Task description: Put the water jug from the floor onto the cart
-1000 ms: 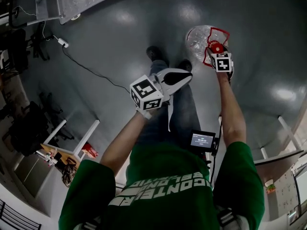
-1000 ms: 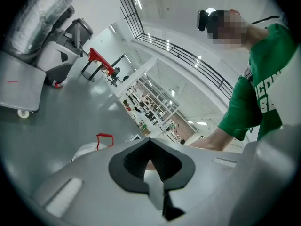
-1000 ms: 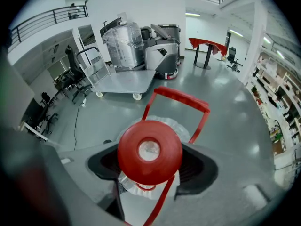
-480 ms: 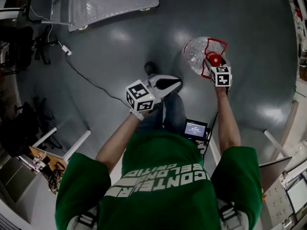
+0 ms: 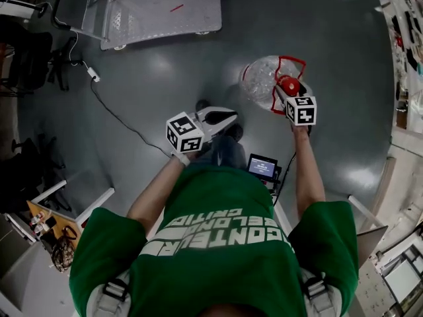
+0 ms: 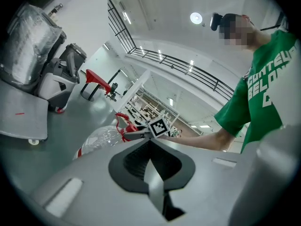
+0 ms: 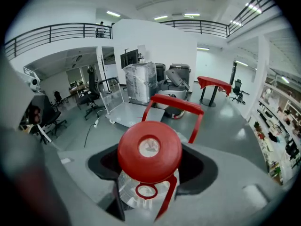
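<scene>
The water jug (image 5: 260, 78) is clear plastic with a red cap (image 7: 149, 149) and a red handle (image 7: 178, 105). It hangs off the floor, held by its neck. My right gripper (image 5: 289, 92) is shut on that neck just below the cap, as the right gripper view (image 7: 148, 185) shows. The left gripper (image 5: 228, 116) is shut and holds nothing; it points toward the jug (image 6: 100, 138) from the left. The flat grey cart (image 5: 165, 8) with a tube handle stands at the upper left, well apart from the jug. It also appears as a grey platform (image 6: 21, 119) in the left gripper view.
A cable with a plug (image 5: 112, 107) runs across the grey floor between me and the cart. Office chairs (image 5: 26, 51) stand at the left and tables at the lower left and right edges. A wrapped pallet (image 7: 139, 81) stands beyond the cart.
The view has shifted toward the cart, which now shows more fully at the top left. The jug stays held in the right gripper and the left gripper stays shut.
</scene>
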A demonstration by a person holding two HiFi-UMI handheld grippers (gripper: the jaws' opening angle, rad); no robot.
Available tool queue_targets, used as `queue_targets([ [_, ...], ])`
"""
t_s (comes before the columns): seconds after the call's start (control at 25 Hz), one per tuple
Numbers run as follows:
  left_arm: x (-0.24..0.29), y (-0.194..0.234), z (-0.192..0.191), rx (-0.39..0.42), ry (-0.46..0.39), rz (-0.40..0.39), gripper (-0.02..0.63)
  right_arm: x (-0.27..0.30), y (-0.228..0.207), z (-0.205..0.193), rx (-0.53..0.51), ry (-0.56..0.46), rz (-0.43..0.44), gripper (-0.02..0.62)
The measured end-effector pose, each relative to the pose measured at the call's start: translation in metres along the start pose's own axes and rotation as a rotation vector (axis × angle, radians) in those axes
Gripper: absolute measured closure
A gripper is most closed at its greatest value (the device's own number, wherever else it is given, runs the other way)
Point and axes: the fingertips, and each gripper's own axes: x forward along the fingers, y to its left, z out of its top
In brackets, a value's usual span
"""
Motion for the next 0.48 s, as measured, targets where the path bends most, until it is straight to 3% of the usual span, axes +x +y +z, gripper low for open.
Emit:
queue_targets([
  [0.48,-0.035,0.03,0.069,0.066,-0.062,0.036,0.597,-0.002,0.015,0.082,-0.055,-0.033,0.018,0.293],
])
